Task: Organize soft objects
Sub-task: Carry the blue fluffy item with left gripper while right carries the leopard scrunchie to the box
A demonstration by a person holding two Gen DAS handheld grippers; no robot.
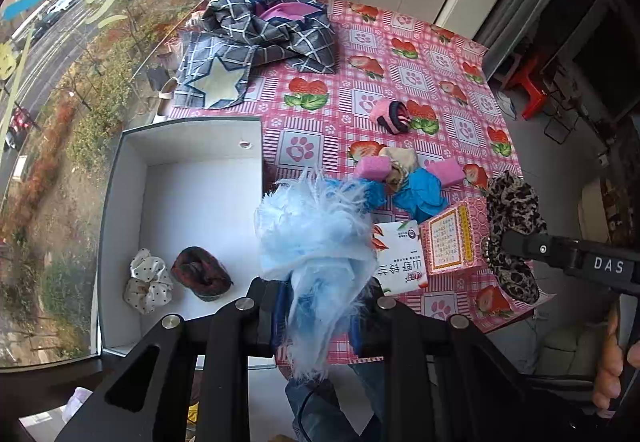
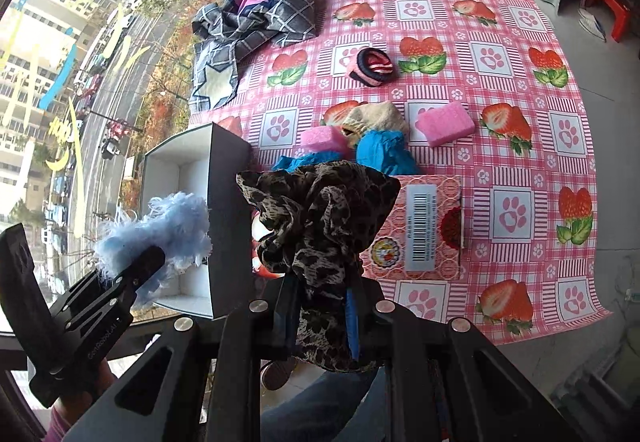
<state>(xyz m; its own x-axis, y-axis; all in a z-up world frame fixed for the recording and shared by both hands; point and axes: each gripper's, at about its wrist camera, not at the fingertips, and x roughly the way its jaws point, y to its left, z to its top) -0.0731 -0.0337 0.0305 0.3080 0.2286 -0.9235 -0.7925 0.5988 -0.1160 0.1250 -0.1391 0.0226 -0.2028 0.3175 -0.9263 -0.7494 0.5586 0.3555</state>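
My left gripper [image 1: 320,294] is shut on a fluffy light-blue cloth [image 1: 316,230], held above the right wall of a white open box [image 1: 192,138]; it also shows in the right wrist view [image 2: 160,238]. The box holds a white dotted scrunchie [image 1: 147,281] and a dark red scrunchie [image 1: 201,273]. My right gripper [image 2: 322,306] is shut on a leopard-print scrunchie [image 2: 320,214], also seen in the left wrist view [image 1: 514,230], above the table's near edge. On the pink tablecloth [image 2: 520,146] lie two pink sponges [image 2: 445,122], a blue cloth [image 2: 382,152], a beige cloth [image 2: 374,116] and a pink-striped sock roll [image 2: 372,67].
A pink printed carton [image 2: 420,228] and a white packet [image 1: 400,258] lie near the front. A grey checked cloth pile [image 1: 272,30] sits at the far left by the window. The table's right edge drops to the floor, with a red stool [image 1: 532,86] beyond.
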